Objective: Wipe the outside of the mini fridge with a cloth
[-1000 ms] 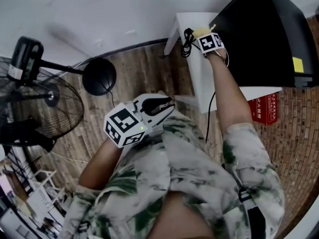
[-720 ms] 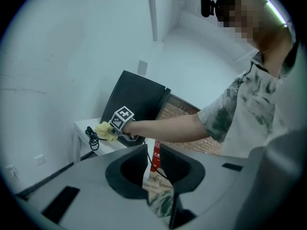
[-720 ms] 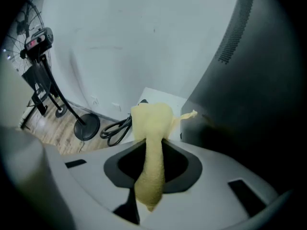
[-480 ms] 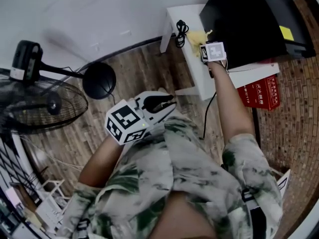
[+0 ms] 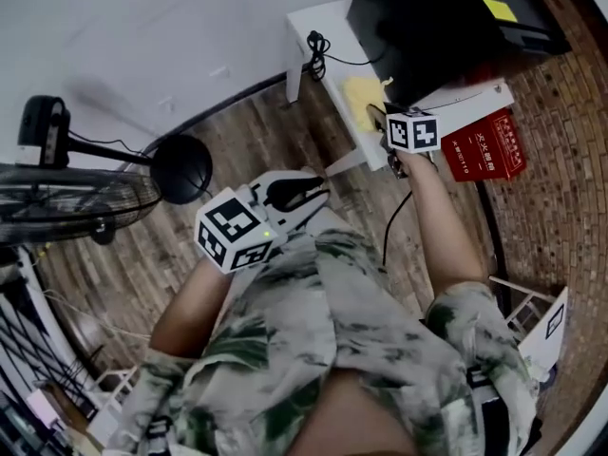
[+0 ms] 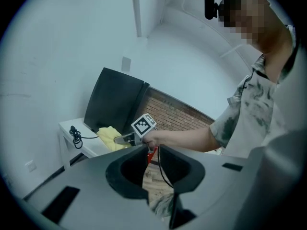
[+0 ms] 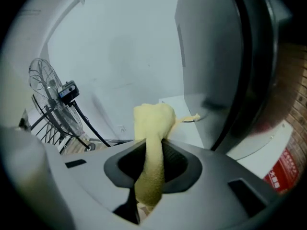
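Right now I'm holding the right gripper [image 5: 377, 120] out at arm's length, and its jaws are clamping down on the yellow cloth [image 5: 359, 97]. In the right gripper view, the cloth [image 7: 152, 123] is running up between the two jaws and bunching into a wad past their tips. The wad is sitting over the white table [image 5: 313, 28], just beside the side wall of the black mini fridge [image 5: 427, 17]. I cannot tell whether it is touching that wall. The fridge is standing on the table, with a coiled black cable [image 5: 317, 46] lying near the table's far end and a red box [image 5: 484, 144] showing under the table's near edge.

I'm keeping the left gripper [image 5: 312, 196] in close to my chest, well apart from the fridge. Its jaws are drawn together with only a thin slit between them, and they are pinching nothing. Through that slit, the left gripper view is showing wooden floor. A standing fan [image 5: 66, 198] is sitting off to my left on the floor.
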`<state>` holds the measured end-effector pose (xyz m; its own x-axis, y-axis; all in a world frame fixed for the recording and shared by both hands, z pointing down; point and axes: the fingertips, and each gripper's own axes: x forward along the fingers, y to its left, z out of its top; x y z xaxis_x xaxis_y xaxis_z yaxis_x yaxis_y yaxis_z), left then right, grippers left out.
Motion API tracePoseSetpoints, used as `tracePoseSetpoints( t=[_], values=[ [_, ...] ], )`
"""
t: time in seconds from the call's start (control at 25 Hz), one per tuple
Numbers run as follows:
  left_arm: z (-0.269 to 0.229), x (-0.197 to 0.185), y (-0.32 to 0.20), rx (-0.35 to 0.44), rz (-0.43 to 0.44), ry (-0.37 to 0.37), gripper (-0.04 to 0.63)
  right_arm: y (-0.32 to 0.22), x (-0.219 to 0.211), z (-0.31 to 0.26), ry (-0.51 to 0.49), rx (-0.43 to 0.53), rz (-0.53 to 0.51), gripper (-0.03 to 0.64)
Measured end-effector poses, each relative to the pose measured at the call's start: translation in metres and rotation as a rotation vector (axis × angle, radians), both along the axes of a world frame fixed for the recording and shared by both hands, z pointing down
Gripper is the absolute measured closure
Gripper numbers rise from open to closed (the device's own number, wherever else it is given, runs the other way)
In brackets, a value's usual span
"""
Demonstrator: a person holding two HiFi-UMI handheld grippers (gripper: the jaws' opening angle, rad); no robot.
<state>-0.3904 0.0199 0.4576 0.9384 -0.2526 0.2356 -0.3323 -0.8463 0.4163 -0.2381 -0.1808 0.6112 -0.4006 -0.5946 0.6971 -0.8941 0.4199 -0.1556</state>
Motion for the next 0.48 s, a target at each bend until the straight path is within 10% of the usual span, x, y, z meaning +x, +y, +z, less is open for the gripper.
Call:
tracePoseSetpoints(
  t=[0.48],
  values=[
    [0.001, 0.031, 0.02, 0.013, 0.059, -0.024, 0.508, 0.15, 0.024, -0.051, -0.21, 0.045, -0.008, 0.522]
  ],
)
